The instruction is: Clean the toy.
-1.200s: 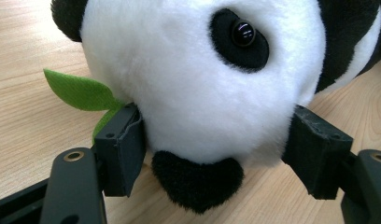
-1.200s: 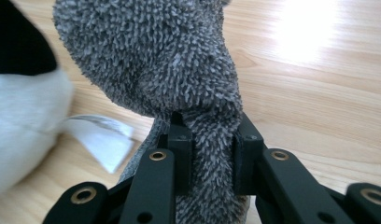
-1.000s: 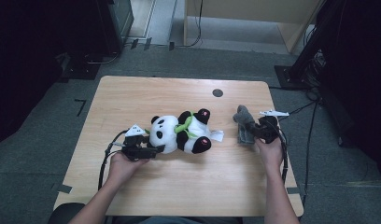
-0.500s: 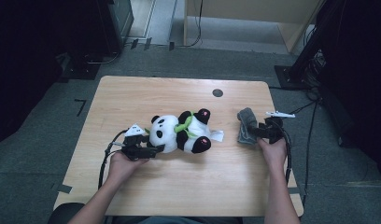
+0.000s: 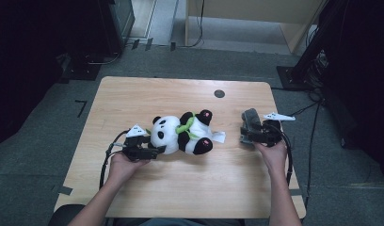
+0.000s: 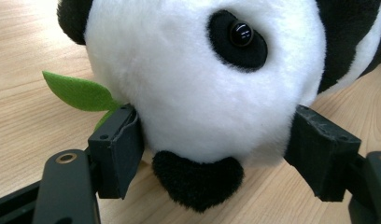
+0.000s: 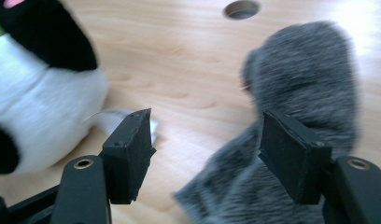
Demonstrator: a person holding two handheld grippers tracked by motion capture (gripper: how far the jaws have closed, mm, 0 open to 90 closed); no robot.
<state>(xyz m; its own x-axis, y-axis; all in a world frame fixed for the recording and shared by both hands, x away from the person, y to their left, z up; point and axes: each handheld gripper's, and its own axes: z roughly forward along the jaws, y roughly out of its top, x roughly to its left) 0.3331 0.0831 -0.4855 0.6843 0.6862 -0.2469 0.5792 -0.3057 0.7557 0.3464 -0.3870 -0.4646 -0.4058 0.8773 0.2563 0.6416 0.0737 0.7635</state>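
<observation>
Toy panda [image 5: 180,134] lying on its side near the middle of the desk [image 5: 133,94]. Head toward 9 o'clock, feet toward 3 o'clock, so long way running from 9 to 3. Small white tag [image 5: 219,137] sticking out at the feet end.

Left tool [image 5: 150,150] right at the panda's 9 o'clock end. Clamped on the big white head, one black jaw pressed into the fur on each side. Seen up close in the left gripper view, with a black eye above and a green felt leaf [image 6: 76,91] poking out next to one jaw.

Grey plush toy [image 5: 250,123] well apart from the panda, out at its 3 o'clock, near the desk's right edge. Long way running from 12 to 6. Round hole [image 5: 219,93] in the desk at about its 11 o'clock.

Right tool [image 5: 249,136] at the 6 o'clock end of the grey toy. Jaws apart, gripping nothing. In the right gripper view, grey fur touching one jaw and reaching a little way into the gap.

Left hand nearer the panda, right hand nearer the grey toy. Most likely a job of moving the two soft toys. For the panda, probably a pull or lift by the head, with the body trailing toward 3 o'clock. For the grey toy, probably a small push toward 12 o'clock first, then a squeeze.
</observation>
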